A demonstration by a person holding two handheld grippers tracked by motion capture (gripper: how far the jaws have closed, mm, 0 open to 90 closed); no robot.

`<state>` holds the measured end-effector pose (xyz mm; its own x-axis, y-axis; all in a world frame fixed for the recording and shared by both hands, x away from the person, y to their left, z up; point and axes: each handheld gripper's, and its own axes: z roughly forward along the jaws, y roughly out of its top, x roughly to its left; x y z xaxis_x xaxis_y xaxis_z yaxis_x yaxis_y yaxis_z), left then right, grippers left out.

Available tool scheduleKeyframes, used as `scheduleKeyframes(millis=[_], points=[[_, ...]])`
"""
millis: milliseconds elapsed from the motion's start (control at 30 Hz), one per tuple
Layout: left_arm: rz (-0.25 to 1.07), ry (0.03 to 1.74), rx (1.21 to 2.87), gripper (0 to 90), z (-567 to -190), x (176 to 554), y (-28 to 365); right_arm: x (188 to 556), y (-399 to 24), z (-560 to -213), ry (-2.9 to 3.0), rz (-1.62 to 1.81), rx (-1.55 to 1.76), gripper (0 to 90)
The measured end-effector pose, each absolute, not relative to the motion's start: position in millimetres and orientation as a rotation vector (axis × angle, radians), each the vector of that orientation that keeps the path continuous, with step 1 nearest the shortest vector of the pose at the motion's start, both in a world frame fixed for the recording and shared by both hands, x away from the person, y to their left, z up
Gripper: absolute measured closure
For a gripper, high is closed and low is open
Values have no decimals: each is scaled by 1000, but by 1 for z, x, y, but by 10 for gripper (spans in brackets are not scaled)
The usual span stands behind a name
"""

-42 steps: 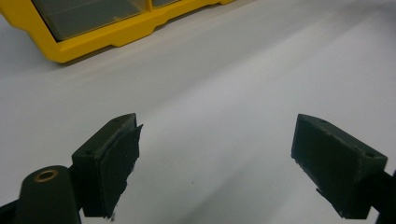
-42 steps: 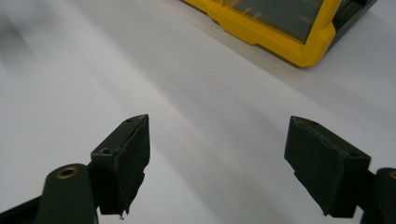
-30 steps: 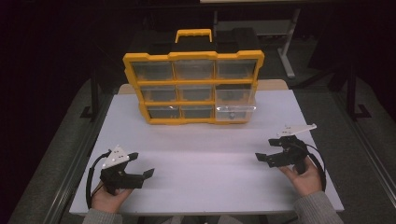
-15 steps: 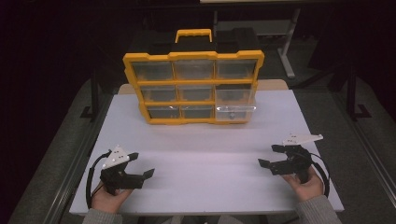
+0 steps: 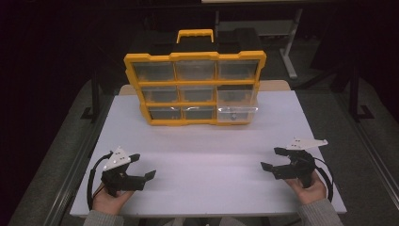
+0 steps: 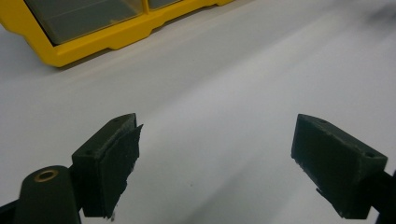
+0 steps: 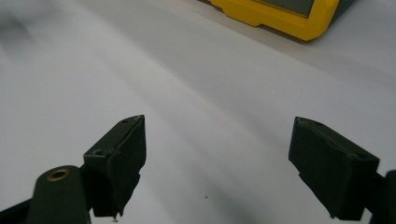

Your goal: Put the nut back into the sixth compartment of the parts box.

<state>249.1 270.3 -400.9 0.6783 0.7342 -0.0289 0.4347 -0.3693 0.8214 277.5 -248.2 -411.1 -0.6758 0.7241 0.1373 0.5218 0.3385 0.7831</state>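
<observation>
Left gripper (image 5: 143,165): held low at near left, jaws wide apart, empty.
Right gripper (image 5: 272,158): likewise, near right.
Drawer cabinet (image 5: 195,89): upright, far centre of table (image 5: 207,155).

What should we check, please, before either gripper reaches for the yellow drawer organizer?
1. Left gripper open, holding nothing: ok.
2. Right gripper open, holding nothing: ok.
3. White table bare between the grippers and the yellow drawer organizer: ok.
4. Organizer upright, drawer fronts toward the person: ok.
5. All drawers flush: not ok; the bottom-right drawer sticks out.
6. Drawer contents: cannot tell.
</observation>
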Motion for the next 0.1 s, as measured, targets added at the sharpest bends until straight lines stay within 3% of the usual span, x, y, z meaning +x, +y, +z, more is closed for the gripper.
scheduleKeyframes(millis=[100], points=[[435,894,2028,148,-401,250,270,278,-248,-411,2374,1253,1123,180]])
